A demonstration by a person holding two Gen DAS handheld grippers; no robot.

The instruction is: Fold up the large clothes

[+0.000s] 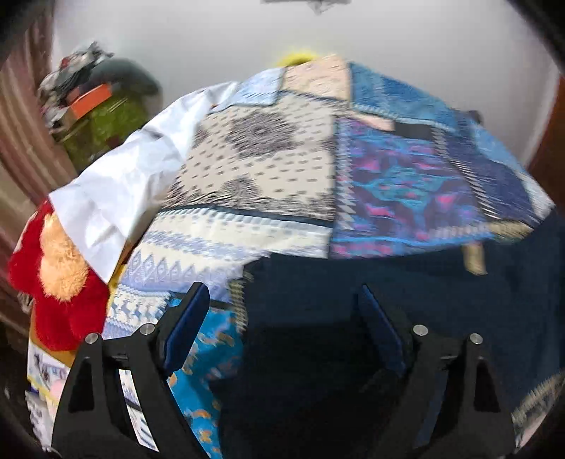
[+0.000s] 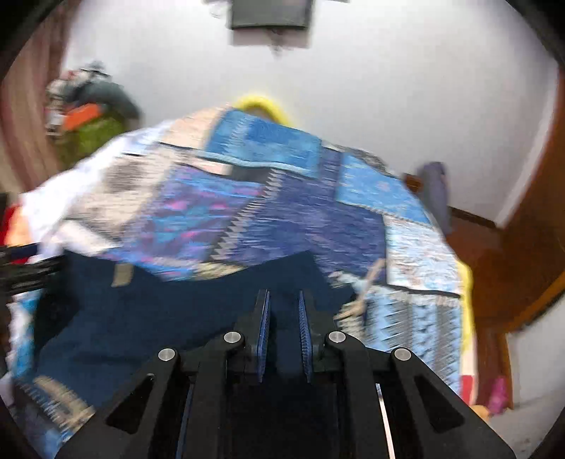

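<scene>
Dark navy cloth, a large garment [image 1: 353, 317], is lying on a patchwork bed cover in blue, white and purple prints [image 1: 268, 176], with both tools above it.

The left gripper [image 1: 282, 317] is standing with its two black fingers and blue pads wide apart, and nothing is between them; the navy garment is only lying below the gap. The right gripper [image 2: 284, 325] is holding its jaws nearly together, with a narrow slot between the blue pads, and I cannot tell if a fold of the garment is pinched there, because this view is blurred. A white pillow [image 1: 116, 190] is resting on the left edge of the bed cover, just beside a red and tan plush toy [image 1: 53, 275]. A pale wall [image 1: 388, 31] is standing behind the bed.
</scene>
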